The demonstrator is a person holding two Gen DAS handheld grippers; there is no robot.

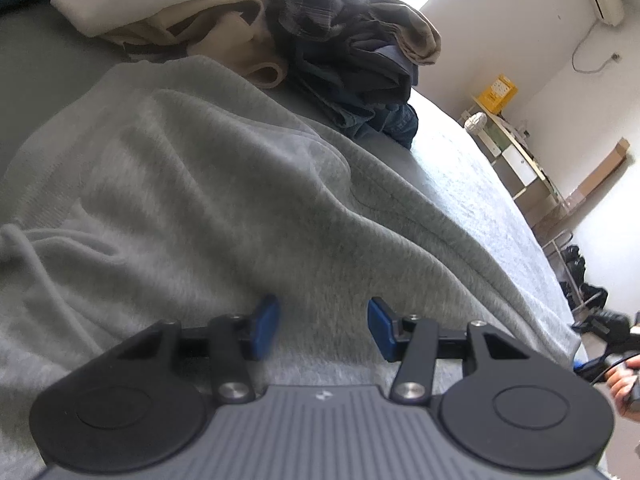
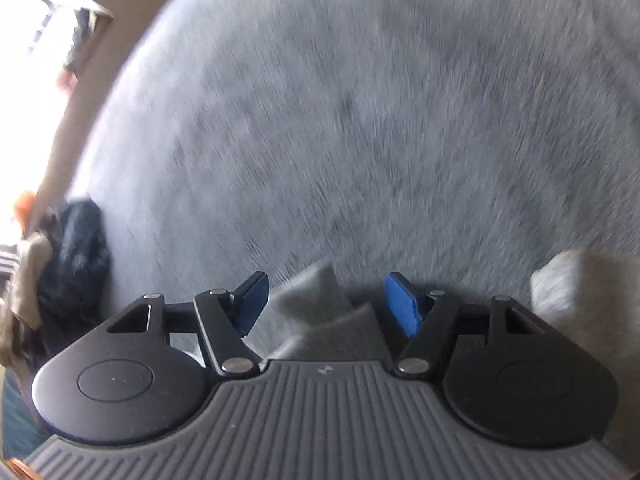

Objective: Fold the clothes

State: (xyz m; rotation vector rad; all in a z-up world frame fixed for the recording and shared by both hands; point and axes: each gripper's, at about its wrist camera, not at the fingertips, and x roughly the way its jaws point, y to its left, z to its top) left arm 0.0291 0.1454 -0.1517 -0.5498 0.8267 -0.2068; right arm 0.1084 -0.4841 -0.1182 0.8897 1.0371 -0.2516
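Our left tool has its blue pads apart, released, with grey sweatshirt fabric lying under the gap and nothing pinched. The sweatshirt spreads out from the tool across the bed, rumpled in long folds, its right edge running diagonally toward the bed's far side. A drawstring trails at the left. Beyond the sweatshirt we see a beige garment and a pile of dark clothes heaped together, close to the sweatshirt's far edge. To the right of the sweatshirt the bed is bare up to its edge, with a shelf against the wall past it.

Our right tool is also released, pads well apart; a corner of grey fabric sits between them, but the pads do not press it. The view is blurred. Ahead lies open bed, with the dark clothes at its left edge.
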